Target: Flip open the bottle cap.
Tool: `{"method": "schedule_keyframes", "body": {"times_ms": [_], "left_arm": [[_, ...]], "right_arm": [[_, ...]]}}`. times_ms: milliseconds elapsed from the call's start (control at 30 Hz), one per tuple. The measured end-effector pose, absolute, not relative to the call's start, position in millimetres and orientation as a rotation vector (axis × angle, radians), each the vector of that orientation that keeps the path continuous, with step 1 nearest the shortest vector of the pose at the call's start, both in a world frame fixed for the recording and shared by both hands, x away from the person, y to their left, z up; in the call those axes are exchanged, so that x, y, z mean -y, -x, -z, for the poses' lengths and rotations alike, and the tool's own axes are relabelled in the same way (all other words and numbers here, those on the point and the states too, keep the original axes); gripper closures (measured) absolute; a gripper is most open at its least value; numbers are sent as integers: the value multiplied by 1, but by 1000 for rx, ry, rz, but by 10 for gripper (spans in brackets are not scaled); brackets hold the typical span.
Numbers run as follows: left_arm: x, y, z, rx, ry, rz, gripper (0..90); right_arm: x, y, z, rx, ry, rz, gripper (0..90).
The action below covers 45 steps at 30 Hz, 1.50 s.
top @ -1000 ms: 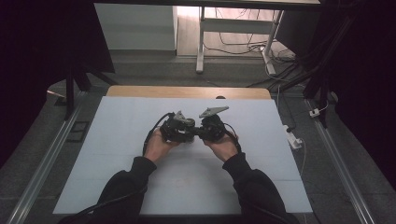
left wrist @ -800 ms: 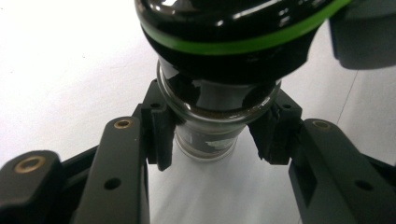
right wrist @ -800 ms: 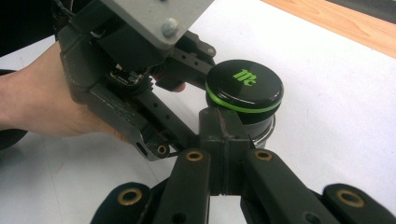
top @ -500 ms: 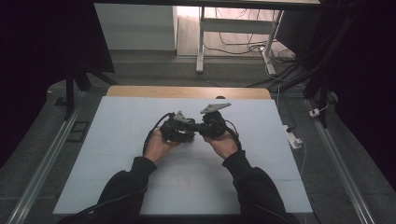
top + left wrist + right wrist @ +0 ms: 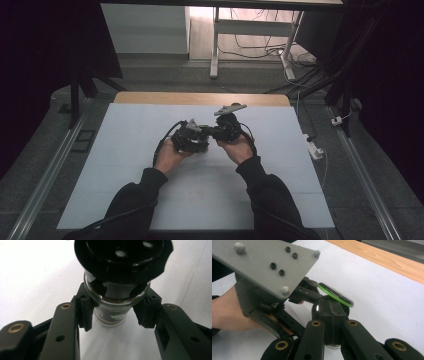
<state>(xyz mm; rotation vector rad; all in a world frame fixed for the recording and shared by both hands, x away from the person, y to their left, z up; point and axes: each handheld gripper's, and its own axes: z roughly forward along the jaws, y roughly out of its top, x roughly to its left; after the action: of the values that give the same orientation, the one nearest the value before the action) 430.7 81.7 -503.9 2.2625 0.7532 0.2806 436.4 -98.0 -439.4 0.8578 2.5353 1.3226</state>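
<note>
Glass jar [image 5: 113, 312] clamped by left gripper [image 5: 115, 315]; right gripper [image 5: 332, 325] grips its black lid [image 5: 329, 310].

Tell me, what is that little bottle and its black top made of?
The bottle looks like clear glass: shiny and see-through, with a thick rim. Its black top looks like glossy hard plastic, with bright spots of light on it, though I can't be sure.

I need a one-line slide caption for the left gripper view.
Left gripper clamps a glass bottle with a black cap.
</note>
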Motion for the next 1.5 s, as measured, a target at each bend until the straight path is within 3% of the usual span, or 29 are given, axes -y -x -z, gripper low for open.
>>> {"method": "schedule_keyframes", "body": {"times_ms": [567,900,1200,1500], "left_arm": [[-82,-430,504,-749,-2263,-285,534],[-82,-431,504,-748,-2265,-286,523],[-91,-429,499,-773,-2248,-285,374],[-102,-417,492,-786,-2243,-234,199]], "right_arm": [[96,-455,441,-2492,-938,-1343,890],[93,-447,440,-2503,-891,-1330,856],[94,-439,437,-2491,-888,-1329,741],[101,-427,435,-2493,-878,-1312,556]]}}
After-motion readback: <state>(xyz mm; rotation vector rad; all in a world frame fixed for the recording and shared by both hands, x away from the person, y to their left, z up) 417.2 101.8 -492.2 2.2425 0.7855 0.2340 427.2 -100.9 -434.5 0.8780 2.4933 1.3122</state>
